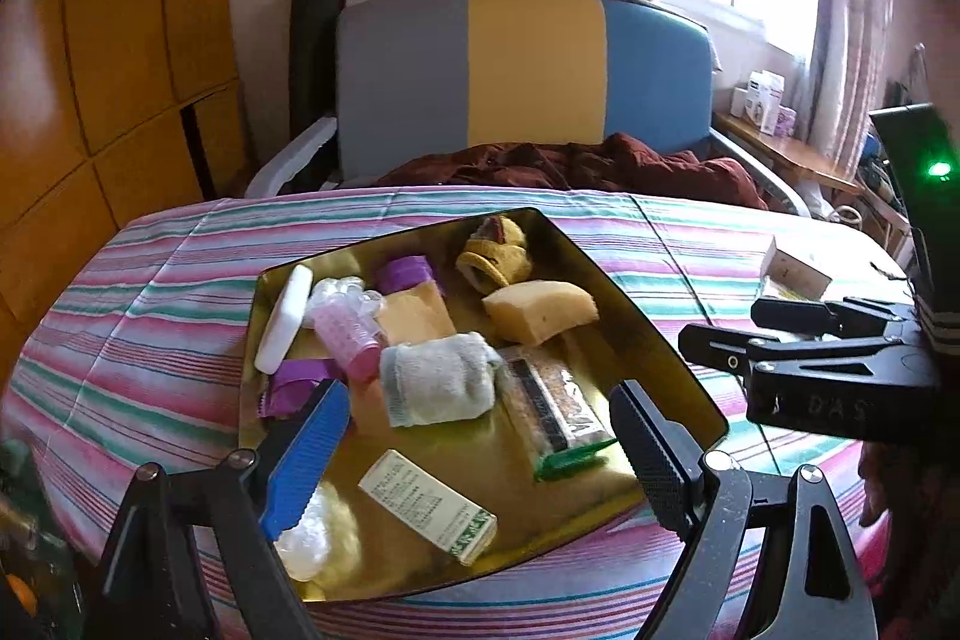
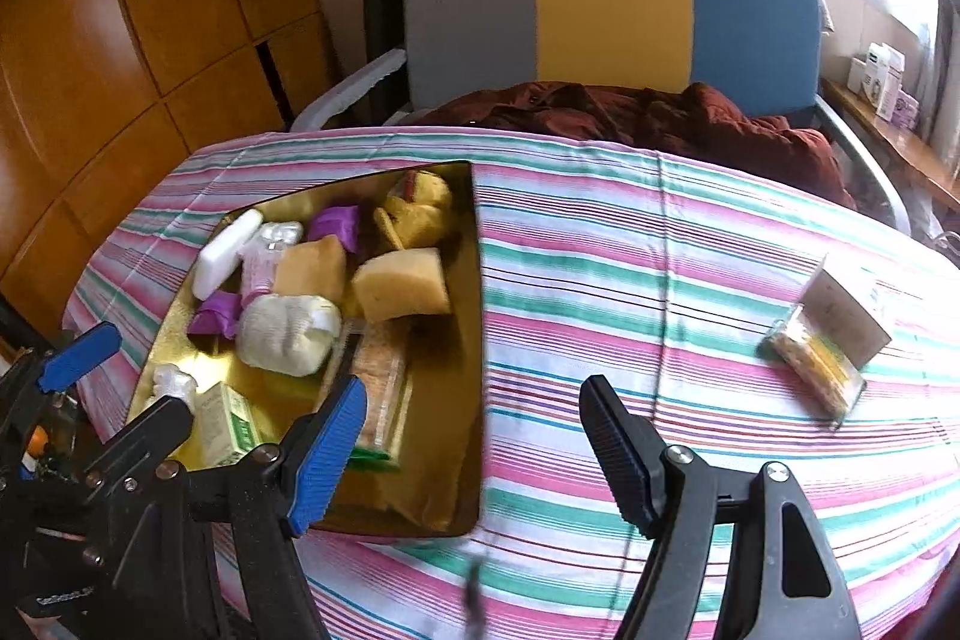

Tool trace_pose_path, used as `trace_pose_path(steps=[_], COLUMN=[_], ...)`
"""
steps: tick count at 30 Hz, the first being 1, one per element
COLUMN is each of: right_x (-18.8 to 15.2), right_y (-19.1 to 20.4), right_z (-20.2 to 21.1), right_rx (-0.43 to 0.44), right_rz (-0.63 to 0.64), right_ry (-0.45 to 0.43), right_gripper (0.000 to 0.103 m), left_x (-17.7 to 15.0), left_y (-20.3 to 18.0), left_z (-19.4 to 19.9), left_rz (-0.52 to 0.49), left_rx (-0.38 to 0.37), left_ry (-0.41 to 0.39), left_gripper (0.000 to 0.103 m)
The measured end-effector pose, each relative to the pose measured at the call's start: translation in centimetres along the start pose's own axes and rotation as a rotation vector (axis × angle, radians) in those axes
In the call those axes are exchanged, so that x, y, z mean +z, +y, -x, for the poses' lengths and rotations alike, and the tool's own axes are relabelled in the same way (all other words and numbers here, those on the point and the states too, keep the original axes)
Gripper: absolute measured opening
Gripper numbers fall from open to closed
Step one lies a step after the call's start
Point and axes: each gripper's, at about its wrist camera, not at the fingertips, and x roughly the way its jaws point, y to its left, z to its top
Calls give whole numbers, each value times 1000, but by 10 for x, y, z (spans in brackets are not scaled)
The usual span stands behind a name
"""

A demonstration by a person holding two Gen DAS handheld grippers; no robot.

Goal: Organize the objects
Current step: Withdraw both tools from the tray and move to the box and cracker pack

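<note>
Mostly done: gold tray [image 2: 468, 340] w/ sponge [image 2: 402, 283], rolled sock [image 2: 288, 334] etc. sits ahead-left of right tool [image 2: 474, 454]. Left: white box [image 2: 852, 316] + snack pack [image 2: 819, 370], far ahead-right. Both tools spread, empty, incl. left tool [image 1: 480, 448].

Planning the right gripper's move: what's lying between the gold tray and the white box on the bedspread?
Only bare striped bedspread between gold tray and white box, per the right wrist view.

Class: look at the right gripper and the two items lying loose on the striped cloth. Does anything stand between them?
Nothing visible does. Only bare striped cloth lies between the open right gripper and the small box with the snack packet in front of it.
</note>
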Motion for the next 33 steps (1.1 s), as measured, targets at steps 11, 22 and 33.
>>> trace_pose_path(steps=[11,22,33], right_x=[5,27,33], right_y=[-60,-151,-235], right_z=[11,30,23], right_rx=[-81,-232,-323], right_rz=[-79,-180,-331], right_ry=[-12,-62,-120], right_gripper=[75,75,75], left_x=[6,17,27], left_y=[-31,-66,-106], left_z=[0,-10,-24], left_rz=[-93,-172,-251], left_rx=[-44,-79,-116], left_ry=[-4,6,23], left_gripper=[91,91,91])
